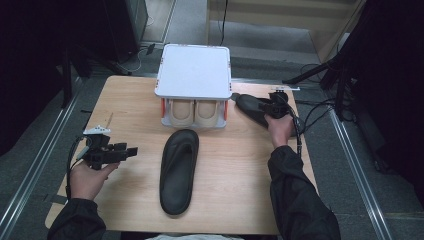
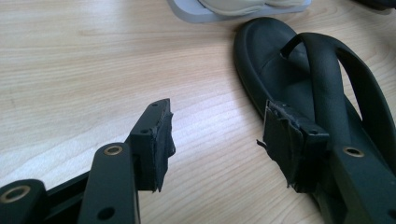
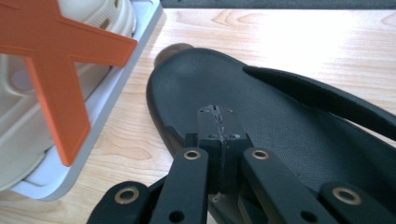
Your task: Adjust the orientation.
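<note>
The wooden table (image 1: 130,100) takes up most of the high view, and I work from its bottom edge. At upper centre stands the white two-tier shoe rack (image 1: 194,70), its flat top bare and a pair of beige shoes (image 1: 194,112) tucked toes-out on the lower shelf. I take the black pair to be headed for that rack as well, which would explain why both sandals lie close to it.

The larger shape in the middle of the frame is the black sandal (image 1: 179,170), lying sole-down and lengthwise, its toe pointing up at the rack. It sits there free of either tool, waiting its turn.

To the right of the rack lies the second black sandal (image 1: 251,107), angled along the table's upper right. My right gripper (image 1: 275,107) is at its near end; in the right gripper view the jaws are pressed together over its rim, apparently nipping the edge of the footbed (image 3: 261,107), though I cannot see the rubber between the pads. An edge hold like that should let me lift and swing it toward the rack.

My left gripper (image 1: 131,150) hovers at lower left, jaws spread wide and empty, pointing at the middle sandal so I can take it next.
</note>
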Action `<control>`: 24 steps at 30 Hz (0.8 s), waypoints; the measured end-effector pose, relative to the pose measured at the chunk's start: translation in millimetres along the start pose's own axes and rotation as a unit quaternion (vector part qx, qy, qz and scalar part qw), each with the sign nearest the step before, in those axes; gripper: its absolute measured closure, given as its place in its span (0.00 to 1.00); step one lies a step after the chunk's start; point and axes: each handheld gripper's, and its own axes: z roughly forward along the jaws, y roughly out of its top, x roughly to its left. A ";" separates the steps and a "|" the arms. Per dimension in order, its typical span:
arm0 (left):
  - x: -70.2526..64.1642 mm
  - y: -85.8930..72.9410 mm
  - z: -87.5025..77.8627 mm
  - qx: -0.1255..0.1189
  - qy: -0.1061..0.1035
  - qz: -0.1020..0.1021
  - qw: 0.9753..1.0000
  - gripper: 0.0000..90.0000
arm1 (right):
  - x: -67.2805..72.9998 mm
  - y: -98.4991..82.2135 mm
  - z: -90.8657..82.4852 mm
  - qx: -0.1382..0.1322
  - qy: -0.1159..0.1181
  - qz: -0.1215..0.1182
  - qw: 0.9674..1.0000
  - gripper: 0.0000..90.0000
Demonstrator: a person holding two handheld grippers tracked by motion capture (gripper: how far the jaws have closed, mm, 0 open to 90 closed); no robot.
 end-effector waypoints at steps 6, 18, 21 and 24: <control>-0.4 -1.2 -1.6 -0.005 -0.001 -0.002 1.000 0.48 | 1.4 -3.2 5.8 0.014 -0.002 -0.004 1.000 1.00; -2.9 5.6 4.3 -0.003 -0.014 0.008 1.000 0.48 | 12.7 -17.7 -9.0 0.030 0.009 -0.034 0.999 1.00; -4.2 8.6 6.6 -0.004 -0.017 0.012 1.000 0.48 | 15.4 -23.3 -13.4 0.030 0.014 -0.038 0.999 1.00; -5.4 12.0 9.4 -0.004 -0.022 0.017 1.000 0.48 | 16.4 -27.8 -17.6 0.034 0.023 -0.037 0.998 1.00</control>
